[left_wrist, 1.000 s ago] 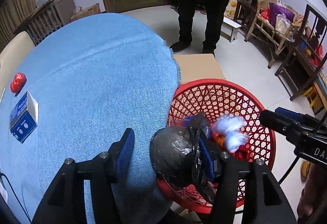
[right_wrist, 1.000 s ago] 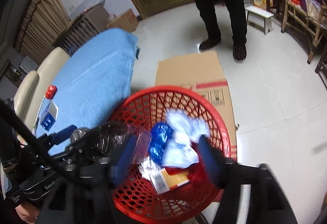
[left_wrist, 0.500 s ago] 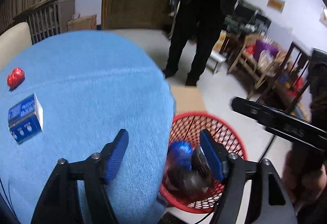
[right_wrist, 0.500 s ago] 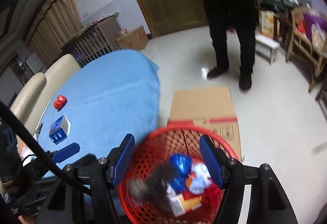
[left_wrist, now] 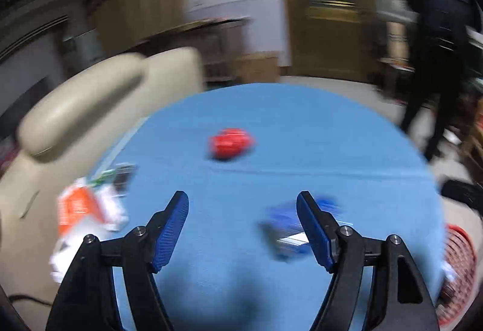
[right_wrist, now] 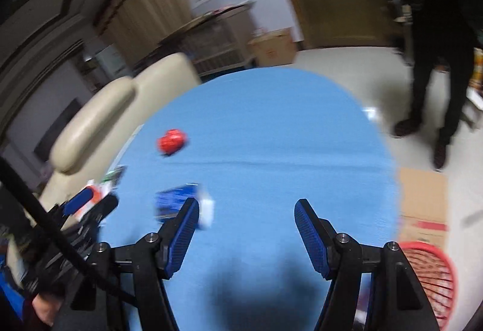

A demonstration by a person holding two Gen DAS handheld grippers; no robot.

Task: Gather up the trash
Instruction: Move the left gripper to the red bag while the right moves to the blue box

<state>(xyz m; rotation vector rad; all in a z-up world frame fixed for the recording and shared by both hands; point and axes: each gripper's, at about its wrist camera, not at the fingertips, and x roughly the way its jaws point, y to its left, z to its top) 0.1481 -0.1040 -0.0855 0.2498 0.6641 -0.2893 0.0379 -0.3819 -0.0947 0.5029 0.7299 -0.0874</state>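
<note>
A crumpled red wrapper (left_wrist: 231, 144) lies on the blue tablecloth (left_wrist: 302, 125), well ahead of my left gripper (left_wrist: 243, 204), which is open with nothing between its fingers. A blue and white box (left_wrist: 286, 234) lies blurred by the left gripper's right finger, partly behind it. In the right wrist view the red wrapper (right_wrist: 172, 141) and the blue box (right_wrist: 178, 204) sit left of my right gripper (right_wrist: 246, 207), which is open and empty over bare cloth. The red mesh basket (right_wrist: 431, 276) stands on the floor at the lower right, with its rim (left_wrist: 459, 261) also showing in the left wrist view.
Orange and white packets (left_wrist: 81, 210) lie at the table's left edge beside a cream sofa (left_wrist: 90, 101). A flat cardboard sheet (right_wrist: 422, 204) lies on the floor past the basket. A person in dark clothes (right_wrist: 431, 83) stands on the right. My left gripper (right_wrist: 84, 204) shows at the far left.
The black bag dropped out of my left gripper into the basket, and its jaws widened. Both grippers rose and swung left, from over the basket to over the table.
</note>
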